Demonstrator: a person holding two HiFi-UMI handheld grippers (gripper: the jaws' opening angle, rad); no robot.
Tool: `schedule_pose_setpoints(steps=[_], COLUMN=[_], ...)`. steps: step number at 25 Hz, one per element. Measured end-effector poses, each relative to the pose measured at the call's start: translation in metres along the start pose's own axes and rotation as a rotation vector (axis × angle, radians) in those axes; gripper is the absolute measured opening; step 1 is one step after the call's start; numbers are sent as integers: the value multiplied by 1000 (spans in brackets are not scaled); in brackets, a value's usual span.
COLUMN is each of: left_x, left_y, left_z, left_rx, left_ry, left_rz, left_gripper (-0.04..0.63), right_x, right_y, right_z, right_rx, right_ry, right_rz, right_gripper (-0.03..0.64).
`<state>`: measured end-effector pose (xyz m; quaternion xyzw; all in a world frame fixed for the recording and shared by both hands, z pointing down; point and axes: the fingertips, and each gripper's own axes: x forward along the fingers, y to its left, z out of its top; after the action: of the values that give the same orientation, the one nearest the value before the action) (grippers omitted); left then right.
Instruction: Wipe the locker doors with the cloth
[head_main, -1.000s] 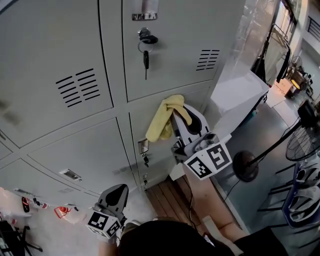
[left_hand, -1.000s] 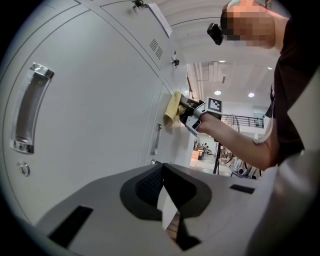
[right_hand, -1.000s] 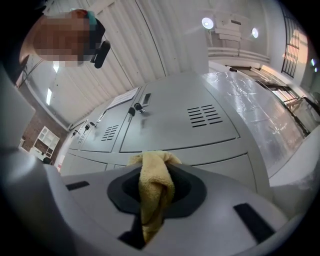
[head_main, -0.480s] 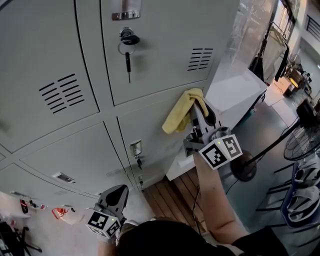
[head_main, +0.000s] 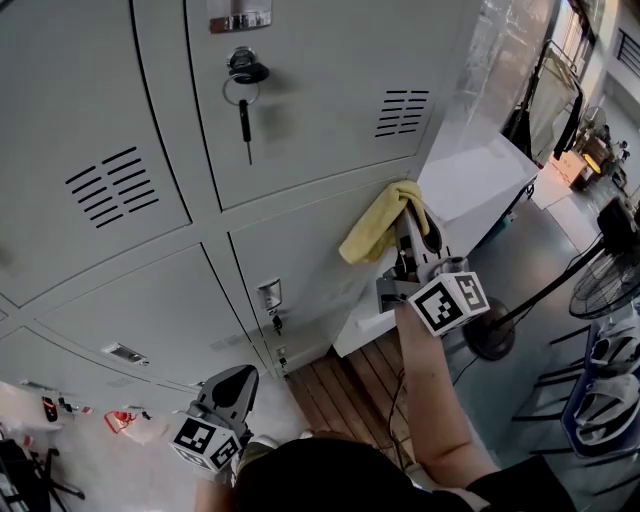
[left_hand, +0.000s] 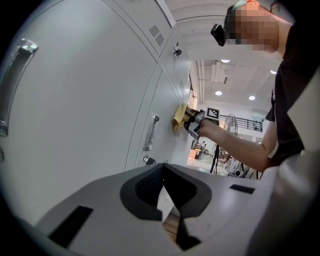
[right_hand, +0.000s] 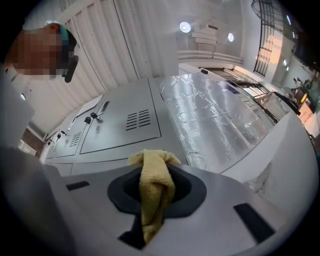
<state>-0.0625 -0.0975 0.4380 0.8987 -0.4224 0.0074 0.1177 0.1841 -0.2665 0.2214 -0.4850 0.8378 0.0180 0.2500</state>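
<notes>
A yellow cloth (head_main: 378, 222) is pressed against the lower locker door (head_main: 300, 260), near the door's right edge. My right gripper (head_main: 408, 212) is shut on the cloth (right_hand: 154, 190), which bunches up between its jaws. The upper locker door (head_main: 320, 90) above has a key (head_main: 243, 112) hanging in its lock and a vent (head_main: 400, 112). My left gripper (head_main: 236, 384) hangs low beside the bottom lockers, shut and empty, touching nothing. In the left gripper view the cloth (left_hand: 180, 115) and the right gripper (left_hand: 195, 124) show far along the locker front.
A grey locker bank (head_main: 110, 180) fills the left. A small lock (head_main: 270, 297) sits on the lower door's left edge. To the right stand a white block (head_main: 480, 180), a floor fan (head_main: 610, 285) and its base (head_main: 490, 335). Wooden slats (head_main: 350, 385) lie below.
My right gripper has carried the cloth to the right across the lower door, from near its lock toward its right edge. The left gripper has stayed put.
</notes>
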Motion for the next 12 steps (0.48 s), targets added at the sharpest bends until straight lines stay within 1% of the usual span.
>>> schedule_pose_setpoints(steps=[6, 10, 12], left_x=[-4, -8, -11], left_y=[3, 4, 5], left_z=[-4, -7, -9], left_rx=[-6, -10, -13], left_ry=[18, 23, 25], left_rz=[5, 3, 3], left_gripper=[6, 6, 6], right_x=[-8, -12, -13], right_y=[-4, -1, 4], right_z=[-19, -30, -34], right_rx=[29, 100, 119], right_ry=[20, 17, 15], right_rz=[-26, -38, -42], right_gripper=[57, 57, 57])
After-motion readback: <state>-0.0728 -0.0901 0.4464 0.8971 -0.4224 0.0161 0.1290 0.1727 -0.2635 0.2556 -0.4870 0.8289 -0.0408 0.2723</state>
